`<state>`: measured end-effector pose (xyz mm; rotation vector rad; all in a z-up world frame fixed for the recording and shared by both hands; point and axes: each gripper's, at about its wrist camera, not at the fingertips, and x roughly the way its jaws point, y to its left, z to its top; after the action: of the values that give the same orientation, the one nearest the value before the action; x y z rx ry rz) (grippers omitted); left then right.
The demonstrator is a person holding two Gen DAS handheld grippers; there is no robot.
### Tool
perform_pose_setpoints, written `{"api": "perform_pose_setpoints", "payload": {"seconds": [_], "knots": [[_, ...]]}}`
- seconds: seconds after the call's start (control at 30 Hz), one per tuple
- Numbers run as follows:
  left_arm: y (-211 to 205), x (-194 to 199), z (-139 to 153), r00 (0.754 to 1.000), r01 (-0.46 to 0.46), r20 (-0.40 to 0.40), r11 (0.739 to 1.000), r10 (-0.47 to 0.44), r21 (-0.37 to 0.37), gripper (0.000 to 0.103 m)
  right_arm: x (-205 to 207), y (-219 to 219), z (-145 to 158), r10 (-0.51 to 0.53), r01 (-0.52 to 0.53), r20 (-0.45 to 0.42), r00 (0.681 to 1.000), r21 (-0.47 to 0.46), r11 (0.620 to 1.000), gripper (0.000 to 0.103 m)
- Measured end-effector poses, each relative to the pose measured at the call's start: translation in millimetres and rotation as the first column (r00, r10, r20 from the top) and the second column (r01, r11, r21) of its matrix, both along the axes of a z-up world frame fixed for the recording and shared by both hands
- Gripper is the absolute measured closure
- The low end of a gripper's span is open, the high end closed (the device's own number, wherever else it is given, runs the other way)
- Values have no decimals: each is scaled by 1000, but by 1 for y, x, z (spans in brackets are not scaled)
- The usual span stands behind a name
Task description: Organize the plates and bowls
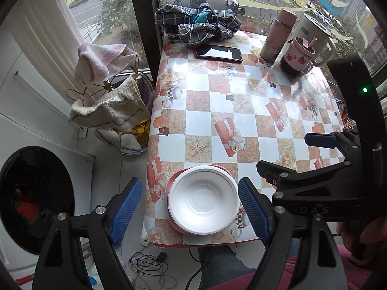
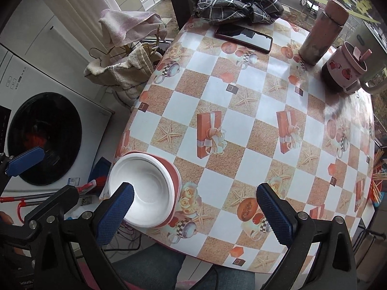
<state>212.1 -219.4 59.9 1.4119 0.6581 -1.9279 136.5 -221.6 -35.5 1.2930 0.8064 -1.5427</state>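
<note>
Item: white bowl (image 1: 204,199), nested in a red plate (image 1: 169,186), at the near left corner of the counter (image 1: 241,101); stack appears already assembled, upright. Left tool (image 1: 191,207): fingers spread wide apart, empty, hovering with the bowl directly ahead between its blue pads (image 1: 127,207); nearer of the two. Right tool (image 2: 196,215): fingers likewise apart, empty; stack lies to its left, behind its left pad, most of its span over bare cloth. Bowl round, no long axis; approach judged free from either side. Other holdings at far edge: phone (image 1: 219,53), flask (image 1: 277,36), pink mug (image 1: 298,56), crumpled checked cloth (image 1: 198,24).
</note>
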Motion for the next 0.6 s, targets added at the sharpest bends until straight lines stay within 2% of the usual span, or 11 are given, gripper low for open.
{"api": "perform_pose_setpoints", "payload": {"seconds": [0.6], "knots": [[-2,-4,4,999,30,18,999,-29,-35,19,-5,1,5,-25,25,11,1000,-16,1000,1]]}}
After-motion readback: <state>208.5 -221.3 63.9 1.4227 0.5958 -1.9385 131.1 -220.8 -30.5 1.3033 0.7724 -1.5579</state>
